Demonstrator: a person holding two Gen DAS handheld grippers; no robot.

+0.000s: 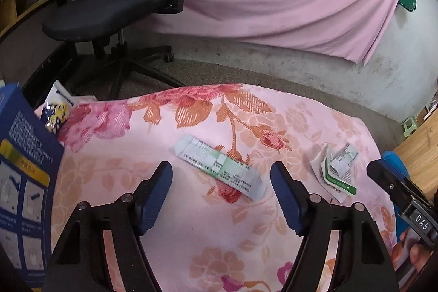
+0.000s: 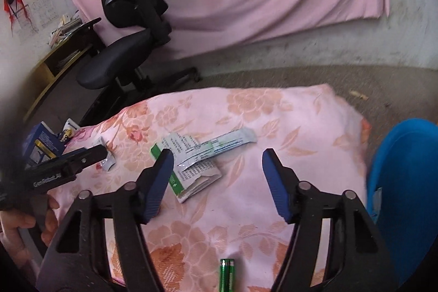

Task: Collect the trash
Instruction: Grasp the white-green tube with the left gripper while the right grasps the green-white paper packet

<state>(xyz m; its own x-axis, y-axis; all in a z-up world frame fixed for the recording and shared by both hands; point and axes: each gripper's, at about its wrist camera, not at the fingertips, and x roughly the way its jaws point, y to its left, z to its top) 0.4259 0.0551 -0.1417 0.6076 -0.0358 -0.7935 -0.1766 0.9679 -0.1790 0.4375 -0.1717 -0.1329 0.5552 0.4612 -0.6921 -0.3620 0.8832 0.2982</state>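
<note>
Trash is lying loose on the floral cloth (image 1: 191,223), so we are holding the left gripper (image 1: 221,182) spread wide over the flattened wrapper (image 1: 219,167) and the right gripper (image 2: 217,168), equally parted, by the folded leaflets (image 2: 195,168), aiming to pinch paper, not fabric.

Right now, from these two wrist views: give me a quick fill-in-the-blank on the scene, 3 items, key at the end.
1. Both the left gripper and the right gripper have their jaws ____.
2. The long flat wrapper lies on a ____-patterned cloth.
3. The bin at the right edge of the right wrist view is ____ in colour.

Missing words: open; floral; blue
</note>
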